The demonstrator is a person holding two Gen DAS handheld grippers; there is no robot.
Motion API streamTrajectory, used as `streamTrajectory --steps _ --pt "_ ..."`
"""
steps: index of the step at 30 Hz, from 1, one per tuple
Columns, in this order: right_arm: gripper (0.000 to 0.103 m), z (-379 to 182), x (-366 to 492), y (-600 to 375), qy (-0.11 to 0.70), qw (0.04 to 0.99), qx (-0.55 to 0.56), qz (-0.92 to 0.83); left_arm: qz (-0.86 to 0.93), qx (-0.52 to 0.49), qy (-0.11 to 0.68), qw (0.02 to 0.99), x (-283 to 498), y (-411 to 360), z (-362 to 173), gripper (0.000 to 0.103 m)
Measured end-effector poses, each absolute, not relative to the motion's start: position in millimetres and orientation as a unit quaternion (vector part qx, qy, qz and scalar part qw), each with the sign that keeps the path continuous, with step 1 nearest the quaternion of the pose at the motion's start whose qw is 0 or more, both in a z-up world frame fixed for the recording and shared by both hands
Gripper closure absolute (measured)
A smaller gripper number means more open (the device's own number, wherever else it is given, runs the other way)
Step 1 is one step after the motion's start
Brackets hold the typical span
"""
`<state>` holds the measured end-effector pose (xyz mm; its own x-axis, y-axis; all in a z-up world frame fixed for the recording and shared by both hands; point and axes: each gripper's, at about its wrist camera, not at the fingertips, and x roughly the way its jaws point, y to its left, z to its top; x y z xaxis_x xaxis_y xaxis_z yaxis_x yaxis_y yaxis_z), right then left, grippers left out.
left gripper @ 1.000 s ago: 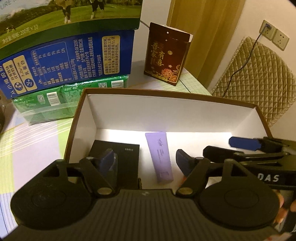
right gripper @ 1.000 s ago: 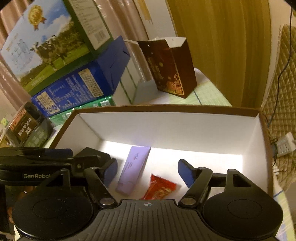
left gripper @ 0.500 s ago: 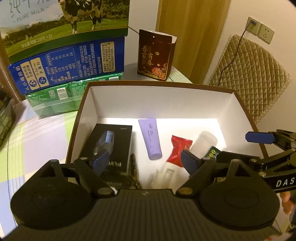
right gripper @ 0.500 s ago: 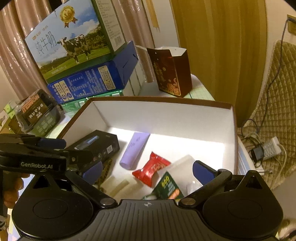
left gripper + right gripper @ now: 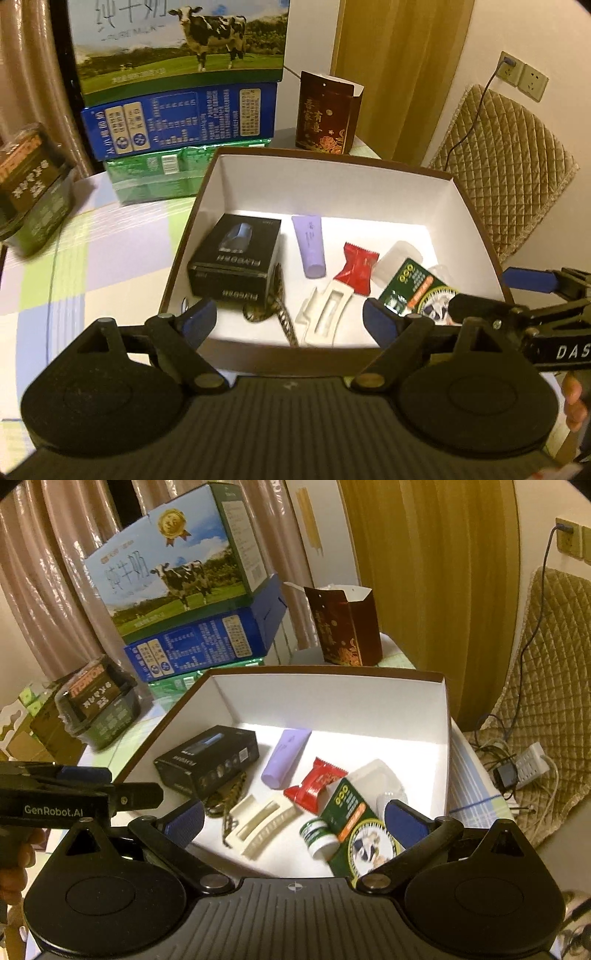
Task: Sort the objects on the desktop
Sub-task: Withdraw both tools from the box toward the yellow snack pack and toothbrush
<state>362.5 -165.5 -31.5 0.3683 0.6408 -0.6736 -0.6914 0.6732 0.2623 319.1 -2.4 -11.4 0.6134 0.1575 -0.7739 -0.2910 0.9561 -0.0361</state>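
Note:
A brown box with white inside (image 5: 332, 181) (image 5: 332, 698) holds a black carton (image 5: 236, 254) (image 5: 210, 760), a purple tube (image 5: 310, 243) (image 5: 286, 757), a red candy wrapper (image 5: 356, 267) (image 5: 317, 782), a white hair clip (image 5: 325, 314) (image 5: 264, 823), a green packet (image 5: 413, 288) (image 5: 351, 819) and a patterned strap (image 5: 277, 306). My left gripper (image 5: 290, 319) is open and empty above the box's near edge. My right gripper (image 5: 293, 819) is open and empty beside it, above the near right of the box.
Stacked milk cartons (image 5: 181, 74) (image 5: 184, 602) stand behind the box, with a dark red gift bag (image 5: 325, 114) (image 5: 343, 627) to their right. A dark shrink-wrapped pack (image 5: 29, 184) (image 5: 99, 701) sits at left. A quilted chair (image 5: 506, 162) and a power strip (image 5: 528, 764) are at right.
Both grippers have pulled back and up from inside the box. More of the box's contents and the table around it have come into view.

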Motion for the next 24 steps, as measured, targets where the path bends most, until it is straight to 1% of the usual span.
streamTrajectory --steps 7,9,24 --pt "0.002 -24 339 -181 0.387 0.829 -0.031 0.403 0.134 -0.085 0.427 0.89 288 -16 -9 0.018" --pt "0.002 -23 333 -185 0.384 0.83 -0.034 0.403 0.132 -0.088 0.43 0.889 281 -20 -10 0.016" --pt "0.002 -26 297 -208 0.389 0.827 -0.048 0.403 0.129 -0.081 0.432 0.889 250 -45 -9 0.016"
